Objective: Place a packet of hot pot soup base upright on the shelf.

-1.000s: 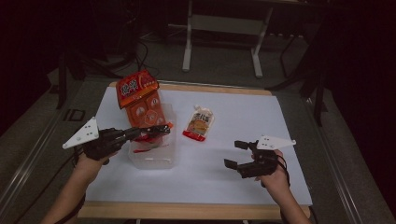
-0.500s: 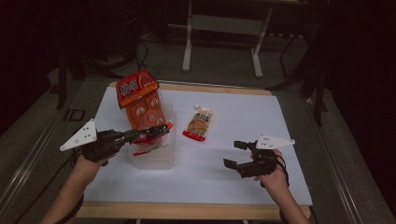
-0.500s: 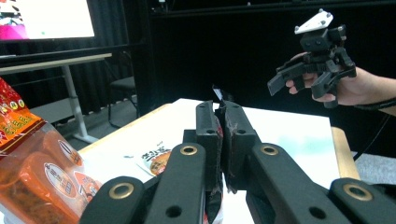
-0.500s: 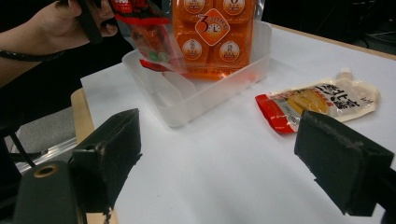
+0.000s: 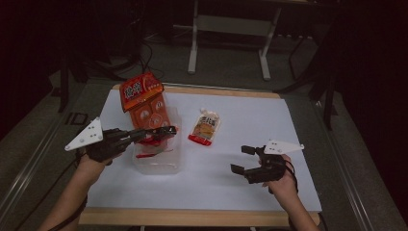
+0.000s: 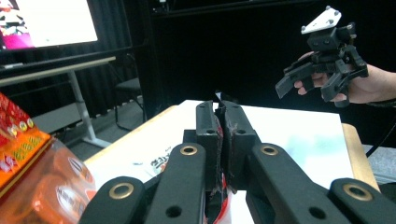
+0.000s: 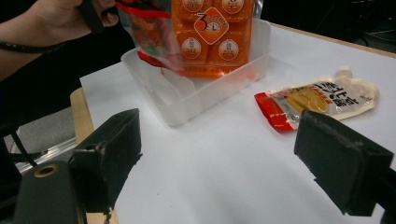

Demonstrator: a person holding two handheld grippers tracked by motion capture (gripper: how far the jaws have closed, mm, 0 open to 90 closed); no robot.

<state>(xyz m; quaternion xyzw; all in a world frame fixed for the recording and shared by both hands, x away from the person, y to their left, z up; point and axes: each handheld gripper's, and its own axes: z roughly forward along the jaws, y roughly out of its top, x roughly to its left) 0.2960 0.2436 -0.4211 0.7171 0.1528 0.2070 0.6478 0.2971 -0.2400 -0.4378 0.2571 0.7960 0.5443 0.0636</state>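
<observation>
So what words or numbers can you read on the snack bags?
"3": on the diamond badge of the orange snack bag standing in the clear tub.
Large characters atop that bag, seen in the high view: too blurred to read.
Dark characters on the spout pouch: too blurred to read.

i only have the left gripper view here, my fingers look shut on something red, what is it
Observer: The left gripper is shut on the edge of a big orange snack bag, as the high view shows.
Operator: is the bag over anything
Observer: Its lower end sits in a clear plastic bin; the right gripper view shows the bag standing inside it.
Operator: anything else on the table
Observer: A small pouch with a red end lies flat on the white sheet, to the right of the bin and apart from it.
Operator: and the right gripper
Observer: The right gripper is open, with nothing between its fingers.
</observation>
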